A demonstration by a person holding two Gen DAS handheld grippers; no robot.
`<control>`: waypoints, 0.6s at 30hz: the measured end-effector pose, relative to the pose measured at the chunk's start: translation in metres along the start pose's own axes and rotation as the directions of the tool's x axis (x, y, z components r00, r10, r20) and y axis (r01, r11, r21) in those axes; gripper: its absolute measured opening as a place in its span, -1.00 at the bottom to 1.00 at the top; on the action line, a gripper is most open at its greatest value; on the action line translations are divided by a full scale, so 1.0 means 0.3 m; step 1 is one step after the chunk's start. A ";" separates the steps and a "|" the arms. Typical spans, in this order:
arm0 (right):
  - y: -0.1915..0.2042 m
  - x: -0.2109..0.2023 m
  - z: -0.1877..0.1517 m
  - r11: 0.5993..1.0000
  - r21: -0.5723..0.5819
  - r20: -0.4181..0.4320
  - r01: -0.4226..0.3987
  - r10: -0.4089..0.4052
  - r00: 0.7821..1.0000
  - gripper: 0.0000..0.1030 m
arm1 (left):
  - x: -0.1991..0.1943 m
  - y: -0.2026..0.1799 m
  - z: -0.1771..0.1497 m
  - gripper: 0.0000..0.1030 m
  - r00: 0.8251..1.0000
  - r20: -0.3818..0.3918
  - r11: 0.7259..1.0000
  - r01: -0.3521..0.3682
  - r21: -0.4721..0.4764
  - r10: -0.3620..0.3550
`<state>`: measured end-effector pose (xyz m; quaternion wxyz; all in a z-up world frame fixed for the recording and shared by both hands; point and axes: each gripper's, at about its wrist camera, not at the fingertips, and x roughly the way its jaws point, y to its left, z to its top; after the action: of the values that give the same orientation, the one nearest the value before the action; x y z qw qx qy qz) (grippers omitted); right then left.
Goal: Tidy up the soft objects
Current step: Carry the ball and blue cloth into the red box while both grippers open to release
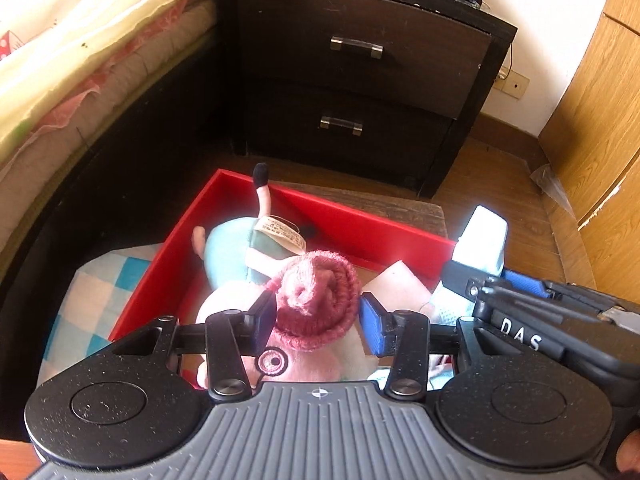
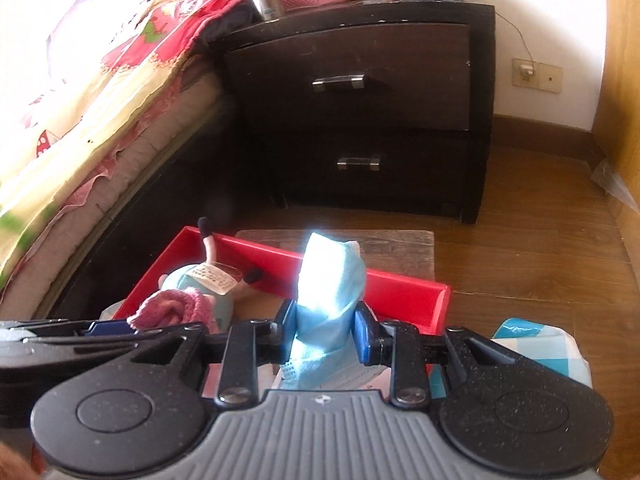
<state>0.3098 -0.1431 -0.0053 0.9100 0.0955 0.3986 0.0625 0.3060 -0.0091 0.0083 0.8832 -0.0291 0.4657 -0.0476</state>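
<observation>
We are over the shallow red rectangular tray [image 1: 168, 248] on the wooden floor [image 1: 500, 200], close to the dark bed frame and in front of the dark two-drawer wooden nightstand [image 1: 360, 72]. Our left tongs [image 1: 318, 322] are wrapped around the knitted dusty-pink wool hat [image 1: 316, 300] — the black pad [image 1: 264, 320] presses one side, the blue pad [image 1: 372, 330] sits at the other, so the jaws are part closed with the hat between them. Under the hat lies the pink plush pig toy in a pale-blue dress [image 1: 228, 256], stretched out inside the tray, its black-tipped limb [image 1: 261, 174] poking up over the far rim and a printed white label [image 1: 280, 234] showing on its back.

Over to the right tongs [image 2: 324, 334] — they are clamped on the folded light-blue cloth [image 2: 328, 292], which stands up from between the blue pads [image 2: 364, 338] and glares white at its top in the sunlight. The cloth hangs above the near right part of the tray [image 2: 400, 296], with more pale-blue fabric bunched beneath the tongs. From this side we see the hat [image 2: 172, 308] and the plush pig [image 2: 208, 284] to the left.

A blue-and-white checked cushion [image 2: 540, 352] lies just outside the tray, touching its wall. A worn grey-brown wooden board [image 2: 392, 248] sits on the floor just behind the tray's far edge. The bed with its floral red-and-cream quilt [image 2: 100, 100] runs along the left.
</observation>
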 end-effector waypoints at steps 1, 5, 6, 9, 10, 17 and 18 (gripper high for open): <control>-0.001 -0.002 0.003 1.000 0.007 0.005 -0.004 0.004 1.000 -0.74 | -0.008 0.000 0.001 -0.09 1.000 0.004 1.000 -0.003 -0.003 0.003; -0.005 -0.024 0.013 0.999 0.036 0.021 -0.012 0.011 1.000 -0.65 | -0.039 0.007 0.011 -0.07 1.000 0.028 1.000 -0.002 -0.011 0.003; -0.003 -0.027 0.015 0.999 0.038 0.023 -0.015 0.014 1.000 -0.64 | -0.045 0.008 0.014 -0.07 0.999 0.033 1.000 -0.004 -0.013 0.004; -0.003 -0.032 0.019 0.998 0.055 0.017 -0.032 0.031 0.999 -0.60 | -0.058 0.013 0.016 -0.06 0.999 0.039 1.000 -0.003 -0.017 0.003; -0.002 -0.038 0.018 0.998 0.057 0.026 -0.028 0.027 0.999 -0.60 | -0.060 0.013 0.015 -0.06 0.999 0.037 1.000 -0.004 -0.016 0.004; -0.008 -0.095 0.003 0.998 0.055 0.011 -0.015 0.014 1.000 -0.60 | -0.102 0.006 -0.028 -0.06 1.000 0.006 1.000 0.005 -0.009 -0.005; -0.009 -0.109 -0.004 0.999 0.051 0.008 -0.011 0.010 1.000 -0.60 | -0.111 0.002 -0.038 -0.06 1.000 0.001 1.000 0.009 -0.007 -0.009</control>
<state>0.2871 -0.1517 0.0166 0.9085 0.1210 0.3960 0.0568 0.2778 -0.0048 0.0291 0.8830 -0.0343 0.4654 -0.0499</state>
